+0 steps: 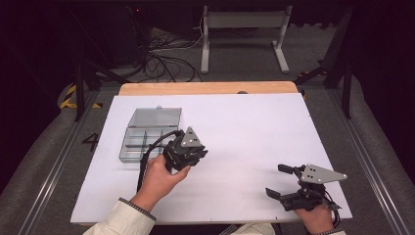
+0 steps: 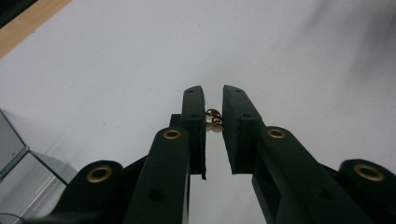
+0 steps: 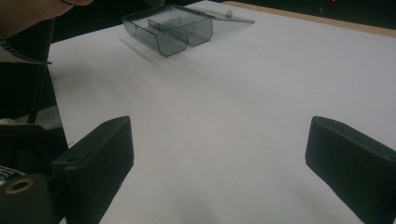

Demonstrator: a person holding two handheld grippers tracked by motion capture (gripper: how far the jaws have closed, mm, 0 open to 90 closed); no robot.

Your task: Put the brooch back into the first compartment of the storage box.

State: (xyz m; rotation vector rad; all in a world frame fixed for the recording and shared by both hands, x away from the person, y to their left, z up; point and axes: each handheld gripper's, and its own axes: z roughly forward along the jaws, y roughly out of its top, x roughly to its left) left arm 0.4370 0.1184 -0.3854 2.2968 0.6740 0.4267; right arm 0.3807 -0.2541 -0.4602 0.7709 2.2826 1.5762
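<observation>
A small brass-coloured metal piece [image 2: 214, 119] sits pinched between the nearly closed jaws of the left gripper [image 1: 188, 154], held above the white table [image 1: 254, 127] just beside the clear compartment box [image 1: 147, 134] with its lid open. The right gripper [image 1: 288, 182] rests near the table's front right edge, jaws wide apart and empty.

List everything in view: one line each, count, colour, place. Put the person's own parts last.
Compartment box: one, clear grey, lid open, far left of the sheet.
Small metal piece: one, gold-coloured, pinched between the left gripper's jaws.
Sheet: one, white, covering the table.
Table: one, wooden, far edge showing.
Stand: one, pale grey, on the floor beyond.
Cables: several, black, on the floor.
Left gripper: black, beside the box.
Right gripper: black, open, near right corner.
</observation>
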